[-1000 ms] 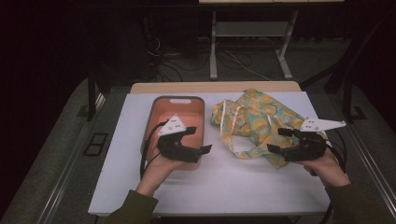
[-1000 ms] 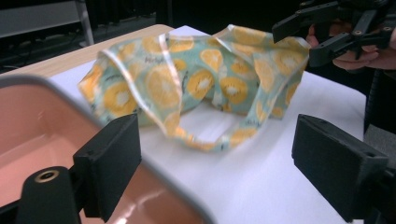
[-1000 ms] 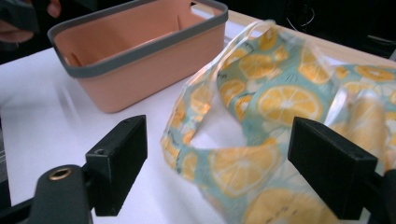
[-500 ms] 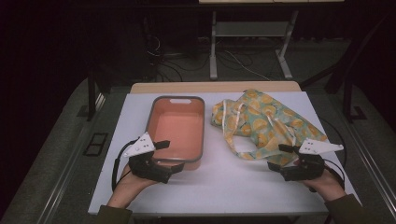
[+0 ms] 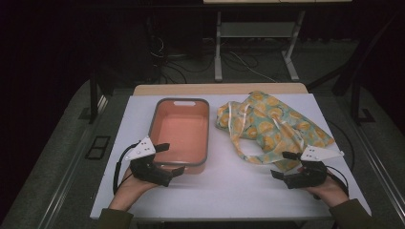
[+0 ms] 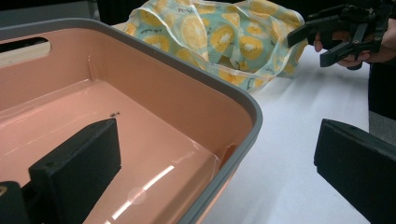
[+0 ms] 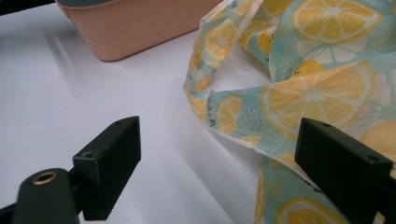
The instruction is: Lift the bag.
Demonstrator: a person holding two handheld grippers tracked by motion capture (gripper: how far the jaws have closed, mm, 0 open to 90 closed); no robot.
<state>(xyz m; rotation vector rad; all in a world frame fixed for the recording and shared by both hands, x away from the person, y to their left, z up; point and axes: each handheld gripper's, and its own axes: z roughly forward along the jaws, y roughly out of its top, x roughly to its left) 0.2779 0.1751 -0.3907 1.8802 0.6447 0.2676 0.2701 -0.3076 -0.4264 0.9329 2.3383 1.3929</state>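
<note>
- Right now my left gripper [image 5: 168, 160] sits at the near left corner of the pink tub [image 5: 180, 131], jaws spread wide with nothing pressed between them; they have just been opening.
- Along that gripper's own view, one of my jaws hangs inside the tub over its glossy floor, the other outside over the white table [image 5: 229, 191], so the tub's grey rim [image 6: 243, 100] runs between the two without either pad touching it that I can see.
- My right gripper [image 5: 285, 165] rests low at the near right of the table, jaws likewise wide apart and just opened further, gripping nothing.
- The lemon-print bag [image 5: 270, 126] lies crumpled just ahead of my right gripper; in that gripper's view its near edge and a looped handle [image 7: 219, 112] lie ahead of the jaws, close by one pad, though I cannot tell whether cloth and pad meet.
- From my left gripper the bag lies beyond the tub's far wall, and my right hand [image 6: 369, 49] shows past it.
</note>
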